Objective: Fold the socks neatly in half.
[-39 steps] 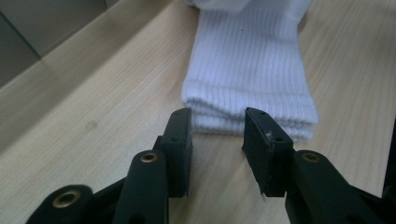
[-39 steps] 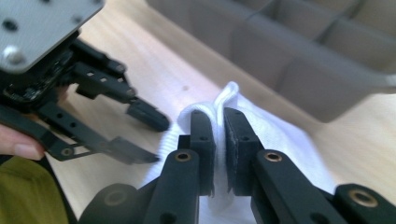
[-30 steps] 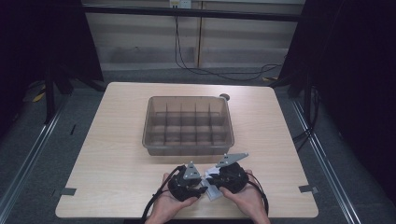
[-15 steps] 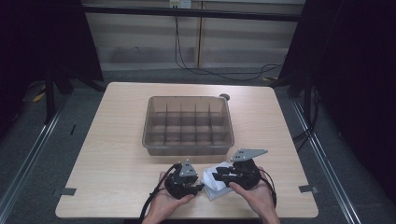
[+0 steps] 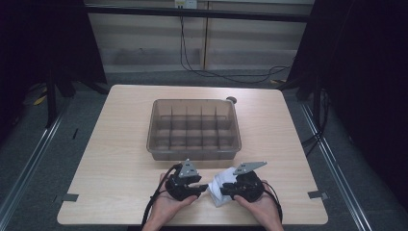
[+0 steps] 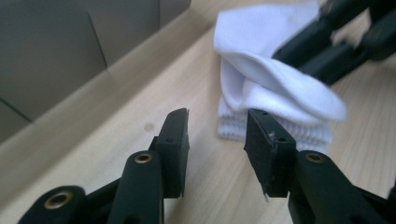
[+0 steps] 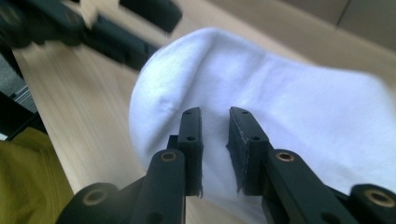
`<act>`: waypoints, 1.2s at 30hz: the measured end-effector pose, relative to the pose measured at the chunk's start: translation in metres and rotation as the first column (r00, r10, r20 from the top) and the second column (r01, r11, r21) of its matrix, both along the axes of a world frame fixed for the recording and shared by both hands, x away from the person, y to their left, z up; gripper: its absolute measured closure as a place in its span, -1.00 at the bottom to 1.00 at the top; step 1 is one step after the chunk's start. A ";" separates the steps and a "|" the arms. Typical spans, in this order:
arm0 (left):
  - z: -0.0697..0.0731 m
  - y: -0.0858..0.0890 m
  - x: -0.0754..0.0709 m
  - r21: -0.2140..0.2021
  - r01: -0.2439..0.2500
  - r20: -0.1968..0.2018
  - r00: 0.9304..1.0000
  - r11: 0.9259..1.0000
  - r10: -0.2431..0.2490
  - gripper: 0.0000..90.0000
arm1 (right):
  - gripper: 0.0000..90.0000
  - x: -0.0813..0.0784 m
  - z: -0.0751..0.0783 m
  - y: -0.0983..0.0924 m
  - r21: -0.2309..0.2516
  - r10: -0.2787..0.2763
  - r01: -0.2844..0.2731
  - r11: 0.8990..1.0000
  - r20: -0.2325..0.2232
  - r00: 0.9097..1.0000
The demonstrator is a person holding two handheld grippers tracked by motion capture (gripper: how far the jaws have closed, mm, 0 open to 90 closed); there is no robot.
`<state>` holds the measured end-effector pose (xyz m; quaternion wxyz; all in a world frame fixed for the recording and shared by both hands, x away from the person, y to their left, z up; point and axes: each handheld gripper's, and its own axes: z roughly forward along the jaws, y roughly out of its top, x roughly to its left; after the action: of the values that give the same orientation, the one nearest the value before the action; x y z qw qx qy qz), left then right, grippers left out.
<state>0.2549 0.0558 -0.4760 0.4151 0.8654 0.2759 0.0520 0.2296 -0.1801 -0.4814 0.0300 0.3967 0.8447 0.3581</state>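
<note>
Two grippers work one white sock [image 5: 217,182] at the near edge of the table [image 5: 110,168], just in front of the brown divided bin [image 5: 192,153], whose compartments look empty. The sock lies folded on the wood between the two tools, not in the bin.

Right gripper [image 5: 226,188]: its jaws have just been closing and stand narrow. In its own view white cloth sits between them [image 7: 215,135], and it looks like a pinch on an upper fold. From the left gripper view that top layer is lifted off the rest of the sock [image 6: 275,88].

Left gripper [image 5: 202,187]: the jaws are parted and hold nothing [image 6: 217,135]. They sit low over the wood, just short of the ribbed cuff.

The step in hand is probably folding or bunching the sock so it fits a compartment.

To do it well:
- The right pinch should stay firm and not be raised much, or the fold will spill open.
- The left jaws should slide in low and take the full stacked cuff edge, all layers, not only the top one.
- The left should close before the right pulls, so the bundle stays compact.
- The two tools are close together, so their jaws should be kept from knocking.
</note>
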 end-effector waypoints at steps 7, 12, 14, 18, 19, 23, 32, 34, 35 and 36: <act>0.014 -0.005 0.002 -0.020 0.006 0.025 1.000 1.000 -0.006 0.30 | 0.67 -0.003 0.017 -0.010 0.039 -0.021 0.019 0.999 0.053 0.998; 0.021 -0.011 0.002 -0.030 0.025 0.039 0.999 0.999 -0.024 0.33 | 0.87 0.003 0.031 -0.034 0.045 -0.132 0.129 0.991 0.081 0.988; 0.022 -0.015 0.001 -0.040 0.032 0.036 0.999 0.999 -0.031 0.35 | 0.93 0.006 0.029 -0.040 0.024 -0.154 0.152 0.988 0.077 0.985; 0.012 -0.030 -0.003 -0.015 0.096 0.017 0.995 0.995 -0.095 0.37 | 0.95 0.007 0.017 -0.044 -0.015 -0.182 0.183 0.983 0.054 0.982; 0.008 -0.033 -0.003 0.009 0.105 0.010 0.994 0.994 -0.105 0.38 | 0.95 0.005 0.014 -0.045 -0.001 -0.179 0.180 0.984 0.050 0.983; -0.005 -0.035 -0.003 0.032 0.101 -0.030 0.995 0.994 -0.100 0.40 | 0.94 0.000 0.007 -0.046 -0.009 -0.179 0.179 0.984 0.038 0.983; -0.007 -0.034 -0.005 0.053 0.128 -0.024 0.992 0.990 -0.127 0.39 | 0.95 0.003 -0.005 -0.046 -0.057 -0.194 0.193 0.980 -0.003 0.981; -0.007 -0.033 -0.007 0.070 0.129 -0.013 0.992 0.989 -0.129 0.39 | 0.97 0.007 -0.006 -0.047 -0.051 -0.190 0.190 0.980 0.000 0.982; -0.007 -0.033 -0.007 0.072 0.131 -0.010 0.991 0.989 -0.131 0.39 | 0.97 0.008 -0.007 -0.047 -0.044 -0.187 0.187 0.981 0.003 0.982; -0.007 -0.032 -0.007 0.071 0.129 -0.017 0.992 0.989 -0.128 0.39 | 0.97 0.010 -0.007 -0.046 -0.043 -0.187 0.187 0.981 0.002 0.982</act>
<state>0.2477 0.0242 -0.4829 0.3844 0.8960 0.2203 0.0297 0.2394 -0.2265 -0.4886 0.0714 0.4740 0.8111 0.3351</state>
